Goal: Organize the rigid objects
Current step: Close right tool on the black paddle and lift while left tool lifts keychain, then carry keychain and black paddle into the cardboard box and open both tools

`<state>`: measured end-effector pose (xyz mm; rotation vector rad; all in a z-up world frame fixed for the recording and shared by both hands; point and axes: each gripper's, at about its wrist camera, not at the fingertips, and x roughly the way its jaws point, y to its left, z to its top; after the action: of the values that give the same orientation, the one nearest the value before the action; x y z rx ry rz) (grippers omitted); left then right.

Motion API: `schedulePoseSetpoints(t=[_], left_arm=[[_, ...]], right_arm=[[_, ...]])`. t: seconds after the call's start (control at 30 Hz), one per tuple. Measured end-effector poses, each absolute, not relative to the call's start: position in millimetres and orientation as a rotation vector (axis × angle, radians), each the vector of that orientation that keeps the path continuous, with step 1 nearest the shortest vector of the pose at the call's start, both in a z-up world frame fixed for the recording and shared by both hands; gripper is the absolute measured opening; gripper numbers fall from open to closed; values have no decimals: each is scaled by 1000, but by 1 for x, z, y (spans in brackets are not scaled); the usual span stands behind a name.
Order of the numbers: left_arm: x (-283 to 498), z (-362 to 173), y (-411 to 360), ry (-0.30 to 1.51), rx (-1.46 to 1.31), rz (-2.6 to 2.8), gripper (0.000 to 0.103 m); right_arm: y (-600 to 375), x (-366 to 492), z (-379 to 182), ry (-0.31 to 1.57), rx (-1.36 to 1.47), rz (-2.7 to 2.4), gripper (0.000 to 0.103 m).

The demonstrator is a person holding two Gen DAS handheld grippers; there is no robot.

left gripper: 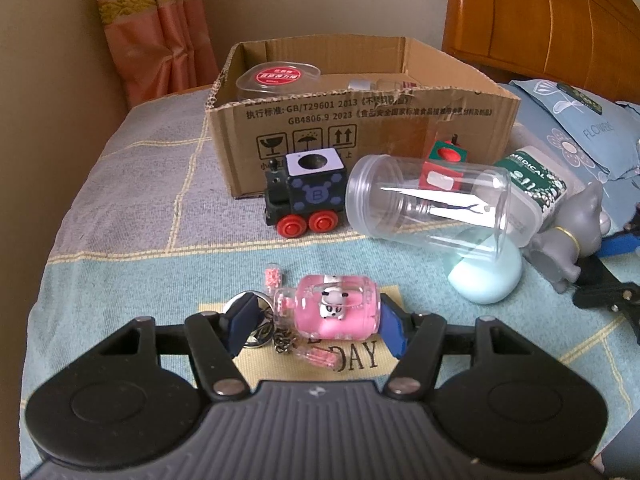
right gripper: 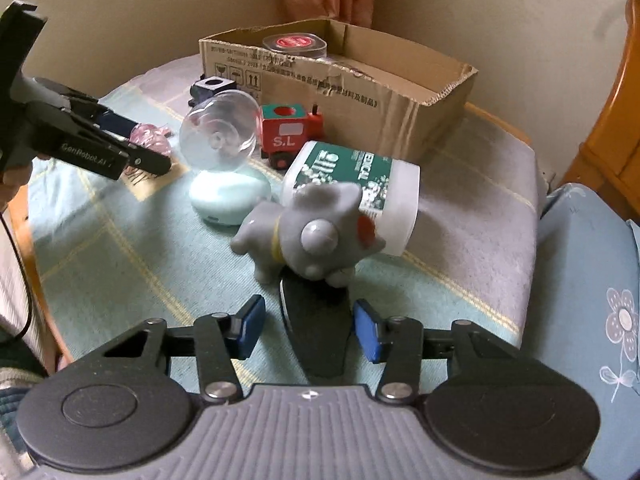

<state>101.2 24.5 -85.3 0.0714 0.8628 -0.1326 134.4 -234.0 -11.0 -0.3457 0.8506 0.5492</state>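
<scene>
My left gripper (left gripper: 318, 326) is open, its blue pads on either side of a pink bottle keychain (left gripper: 336, 312) with a panda charm, lying on the blanket. The keychain also shows in the right wrist view (right gripper: 150, 138) beside the left gripper (right gripper: 132, 144). My right gripper (right gripper: 308, 328) is open around a black flat object (right gripper: 316, 332), just short of a grey toy animal (right gripper: 312, 232). A cardboard box (left gripper: 360, 120) stands at the back and holds a clear container with a red lid (left gripper: 278, 78).
A black toy train (left gripper: 308, 196), a red toy train (right gripper: 288, 136), a clear plastic jar (left gripper: 428, 200) on its side, a pale blue round thing (right gripper: 230, 196) and a white-and-green medical tub (right gripper: 352, 184) lie before the box. A wooden headboard (left gripper: 540, 20) and pillow (left gripper: 580, 128) are at right.
</scene>
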Motion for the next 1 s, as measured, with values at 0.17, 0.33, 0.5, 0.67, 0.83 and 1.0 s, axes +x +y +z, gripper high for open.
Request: schedulePoseSetpoints(t=[0.17,0.33,0.5,0.67,0.83,1.0], left_arm=[[101,-83,29,872,53,-146,62],[98,-75,28,863,70,-184,52],[99,-72,30,913,64,-222,49],[91,-63,32,923,102,-242,49],[86,-43,36,923,125,-272,49],[87,-23,33,906,170,-307,49]], right_arm=[[-232,135,-8,874,-352,575,44],[-233,125,-4,902,-371,572,44],[-238,114,6,907,-392,565,44],[-246,107,21,904,-400,552,44],[-251,108,41,874,-390,542,44],[-247,116,60,825,-403,562,44]])
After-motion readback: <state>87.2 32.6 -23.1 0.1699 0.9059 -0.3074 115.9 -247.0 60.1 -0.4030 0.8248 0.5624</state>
